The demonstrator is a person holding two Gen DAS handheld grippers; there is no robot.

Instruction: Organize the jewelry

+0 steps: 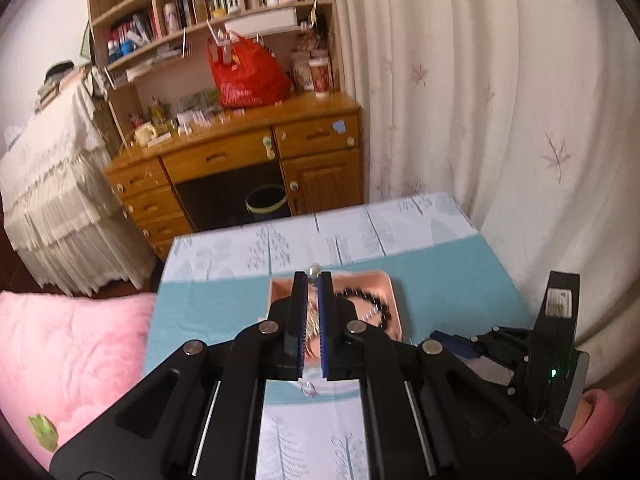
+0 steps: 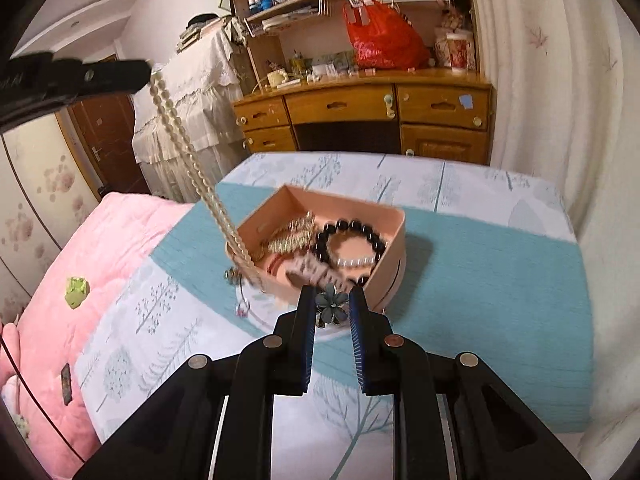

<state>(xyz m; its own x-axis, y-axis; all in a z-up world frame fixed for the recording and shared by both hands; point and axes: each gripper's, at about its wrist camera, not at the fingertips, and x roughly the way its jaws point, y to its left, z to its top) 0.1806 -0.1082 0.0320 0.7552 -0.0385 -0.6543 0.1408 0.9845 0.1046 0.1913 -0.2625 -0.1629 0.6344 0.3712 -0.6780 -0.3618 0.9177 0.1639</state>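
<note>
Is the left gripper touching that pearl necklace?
Touching. The right wrist view shows the left gripper shut on the top of the pearl necklace, whose strands hang straight from its tip down toward the pink box.

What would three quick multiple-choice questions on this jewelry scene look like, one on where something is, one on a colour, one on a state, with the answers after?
1. Where does the black bead bracelet lie?
A. Inside the pink box
B. On the pink blanket
C. On the wooden desk

2. What colour is the plastic bag on the desk?
A. Blue
B. Red
C. Green

3. What is the left gripper doing with the pearl necklace?
A. Leaving it flat on the table
B. Pressing it into the box
C. Holding it up so that it hangs down

Answers:
1. A, the right wrist view shows the bracelet within the box's walls.
2. B, the bag is bright red in both views.
3. C, the strand runs taut from the closed tips down towards the box's edge.
</note>
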